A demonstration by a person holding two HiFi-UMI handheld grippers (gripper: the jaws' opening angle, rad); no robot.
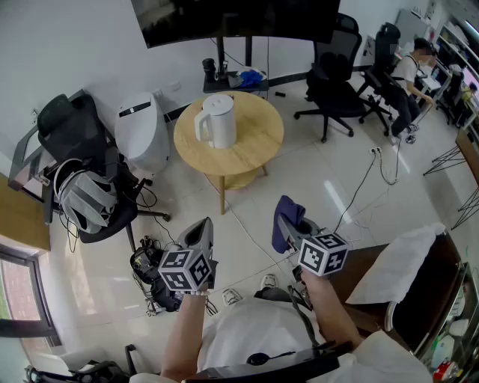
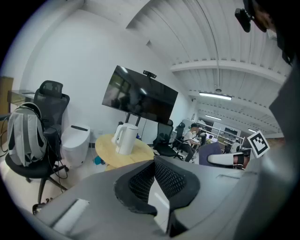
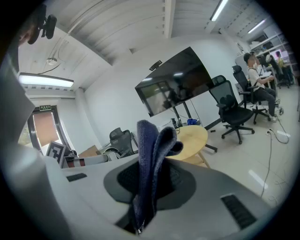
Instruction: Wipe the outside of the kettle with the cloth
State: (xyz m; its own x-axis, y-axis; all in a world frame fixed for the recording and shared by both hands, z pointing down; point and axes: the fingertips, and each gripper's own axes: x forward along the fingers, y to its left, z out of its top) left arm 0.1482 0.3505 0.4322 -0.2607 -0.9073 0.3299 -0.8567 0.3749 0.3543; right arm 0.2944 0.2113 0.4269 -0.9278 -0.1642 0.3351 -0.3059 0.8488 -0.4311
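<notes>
- The left gripper (image 2: 154, 164) is riding low at the person's left, its jaws pressed fully together with nothing between them.
- The right gripper (image 1: 293, 226) is clamping the dark blue cloth (image 3: 152, 154). The folded cloth is standing up out of the jaws, its long axis running along them and its free end pointing toward the table.
- Each gripper view is catching the other gripper's marker cube (image 2: 258, 143) off to one side.
- To the left, a grey backpack (image 1: 82, 198) is sitting on a black office chair (image 1: 71, 123).
- Well ahead of both grippers, the white kettle (image 1: 218, 120) is standing upright on the round wooden table (image 1: 258, 146), long axis vertical. Its handle is facing the left of the head view.
- The left gripper view is showing the kettle clearly; in the right gripper view the cloth is covering that part of the table, leaving only the rim in sight.
- Behind the table a dark screen (image 1: 239, 19) is hanging on the wall.
- At the far right a person (image 1: 412, 67) is sitting at a desk.
</notes>
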